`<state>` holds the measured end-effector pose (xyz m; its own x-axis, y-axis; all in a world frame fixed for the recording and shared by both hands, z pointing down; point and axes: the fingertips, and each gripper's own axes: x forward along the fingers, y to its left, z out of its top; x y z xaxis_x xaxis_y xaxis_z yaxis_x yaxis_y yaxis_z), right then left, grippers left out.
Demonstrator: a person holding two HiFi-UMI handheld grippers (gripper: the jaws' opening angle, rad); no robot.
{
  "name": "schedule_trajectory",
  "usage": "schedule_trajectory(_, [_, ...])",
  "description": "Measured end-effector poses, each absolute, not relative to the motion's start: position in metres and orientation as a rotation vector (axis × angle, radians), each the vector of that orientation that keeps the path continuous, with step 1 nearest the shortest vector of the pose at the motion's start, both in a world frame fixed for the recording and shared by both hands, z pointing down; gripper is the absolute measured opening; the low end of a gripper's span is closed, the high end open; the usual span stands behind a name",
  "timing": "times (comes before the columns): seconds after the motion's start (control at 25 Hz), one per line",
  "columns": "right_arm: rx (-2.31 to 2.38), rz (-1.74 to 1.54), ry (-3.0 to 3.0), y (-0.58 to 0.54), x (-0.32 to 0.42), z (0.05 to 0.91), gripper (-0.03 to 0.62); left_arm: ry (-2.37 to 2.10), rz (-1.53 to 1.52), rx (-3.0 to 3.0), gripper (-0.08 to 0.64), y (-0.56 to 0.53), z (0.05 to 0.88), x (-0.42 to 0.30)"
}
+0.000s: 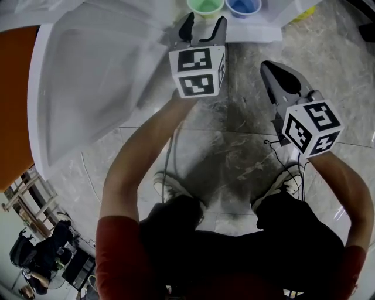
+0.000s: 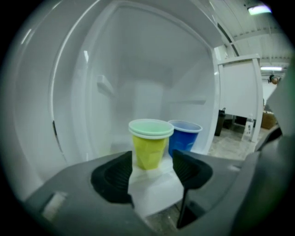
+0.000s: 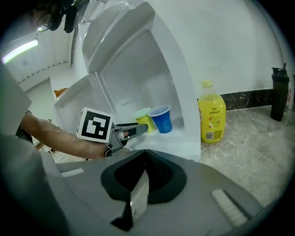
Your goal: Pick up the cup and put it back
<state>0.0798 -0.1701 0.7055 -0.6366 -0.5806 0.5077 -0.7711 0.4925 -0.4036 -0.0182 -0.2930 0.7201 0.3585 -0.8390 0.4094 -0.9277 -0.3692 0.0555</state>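
A yellow-green cup stands upright on a white fridge shelf, and a blue cup touches its right side. My left gripper is open just short of the yellow-green cup, with nothing between its pads. In the head view the left gripper points at the yellow-green cup, and the blue cup is to its right. My right gripper is shut and empty, held back over the floor. From there I see the left gripper reaching toward the two cups.
The open white fridge door stands at the left. A yellow bottle stands on the marble floor right of the fridge, a dark flask farther right. The person's legs and shoes are below.
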Motion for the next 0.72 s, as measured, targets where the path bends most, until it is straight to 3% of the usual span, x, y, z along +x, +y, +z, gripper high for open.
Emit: schedule_trajectory(0.72, [1.134, 0.871, -2.399, -0.165, 0.094, 0.719, 0.000, -1.647, 0.409, 2.314, 0.259, -0.320, 0.718, -0.015])
